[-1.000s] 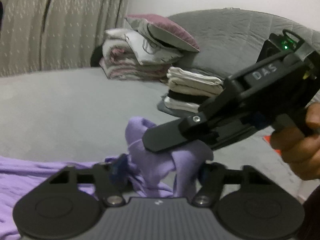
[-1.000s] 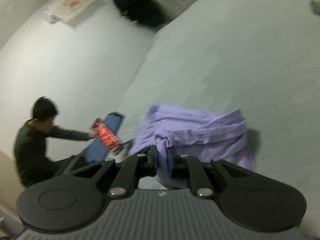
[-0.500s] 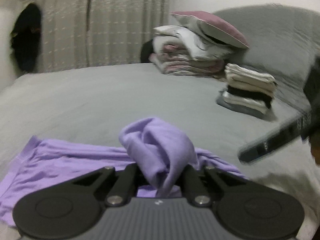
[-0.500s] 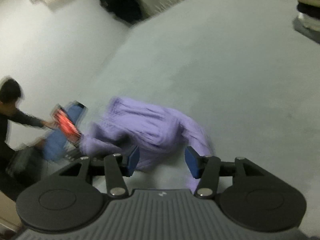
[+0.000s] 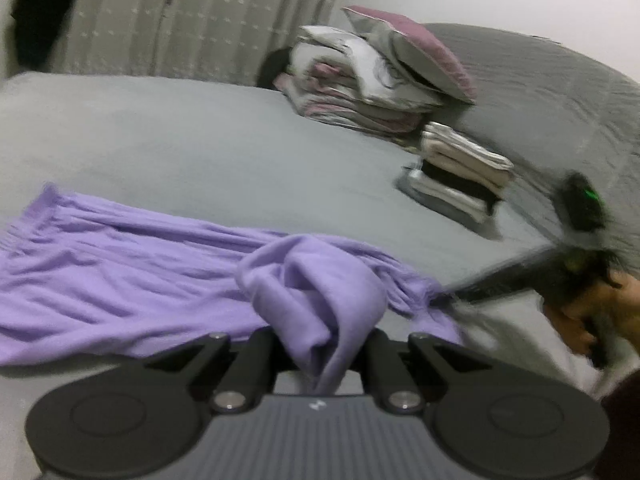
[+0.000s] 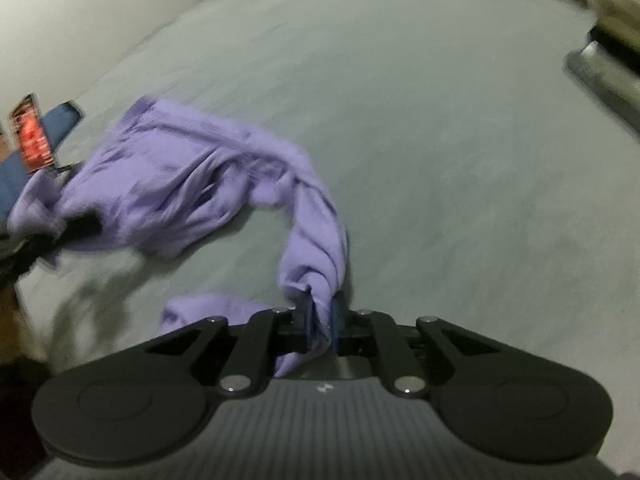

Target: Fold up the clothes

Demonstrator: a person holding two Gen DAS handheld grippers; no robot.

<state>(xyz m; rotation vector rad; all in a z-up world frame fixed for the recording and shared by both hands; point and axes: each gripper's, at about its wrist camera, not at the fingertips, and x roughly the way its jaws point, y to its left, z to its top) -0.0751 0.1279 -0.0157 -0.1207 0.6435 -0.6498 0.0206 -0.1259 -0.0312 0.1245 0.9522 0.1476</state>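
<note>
**Two tools, one purple garment, stretched across the bed**

I hold a purple garment point(image 5: 132, 280) at two spots on a grey bed point(image 5: 200, 144). My left tool point(image 5: 324, 354) is clenched on a bunched fold of it, which rises in a loose hump just ahead of the fingers. My right tool point(image 6: 320, 320) is closing, and a twisted rope of the same cloth already sits pinched between its blue pads point(image 6: 305, 316), with a short tail spilling out to the left below them.

The relation that counts is the lie of the cloth between my two grips. In the left wrist view the garment's long axis runs crosswise, from a flat, wrinkled end far to the left, through the hump at my left tool, to a gathered corner on the right where the right tool point(image 5: 460, 298) and my hand point(image 5: 588, 312) show as a blur. In the right wrist view the twisted strand runs straight away from the pads, then bends left into the main body of the garment point(image 6: 168, 188), where the left tool point(image 6: 60, 232) appears dark at its far edge. The bulk therefore lies on the left side, nearer my left hand; the right holds only a narrow end.

I judge that the next move calls for drawing the two grips apart so the cloth opens flat before any fold. The twist in the right strand may stop it spreading evenly.

Folded stacks point(image 5: 460, 176) sit well apart at the head of the bed.
</note>
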